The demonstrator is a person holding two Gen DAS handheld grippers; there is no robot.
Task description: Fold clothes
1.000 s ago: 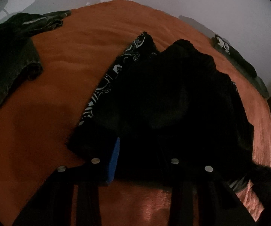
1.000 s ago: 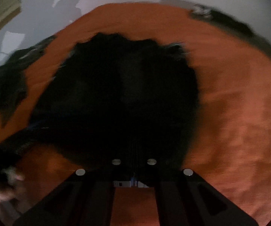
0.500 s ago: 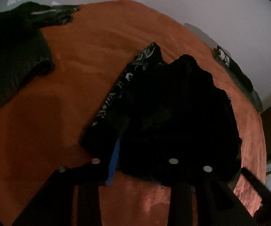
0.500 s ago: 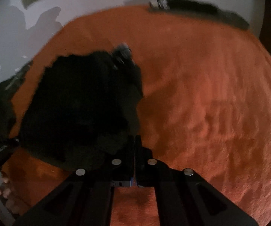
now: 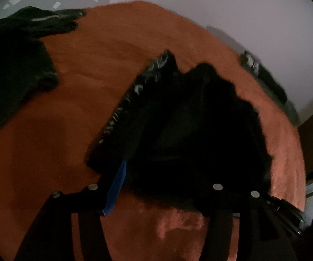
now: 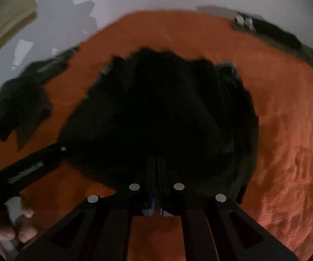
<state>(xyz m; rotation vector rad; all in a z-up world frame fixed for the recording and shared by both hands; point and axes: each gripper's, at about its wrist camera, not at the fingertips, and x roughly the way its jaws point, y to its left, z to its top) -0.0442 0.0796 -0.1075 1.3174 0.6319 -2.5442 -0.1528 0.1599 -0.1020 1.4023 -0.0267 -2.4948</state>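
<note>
The left tool was seen from its own camera with its jaws spread and opening further; the near edge of a black garment lay between them, but no pad could be made out pressing on it, so the cloth appeared to be in the course of release. A blue pad showed on the inner face of the left-hand finger. The right tool was pointed down at the same garment with its jaws pressed together — whether a pinch of fabric was caught between them could not be told, since the tips were lost against the dark cloth.

The black garment was laid in a rough heap in the middle of an orange blanket. A strip of black-and-white patterned fabric showed along its left edge; whether this belonged to the same piece or lay beneath it could not be told. The heap looked gathered and partly doubled over but not yet squared, so the fold was judged to be under way rather than finished.

Further out, a dark green garment was left crumpled at the far left of the blanket, and another dark item lay along the far right edge — both apparently still to be folded. A person's hand was seen holding the left tool's handle.

No basket, box or other container was visible.
</note>
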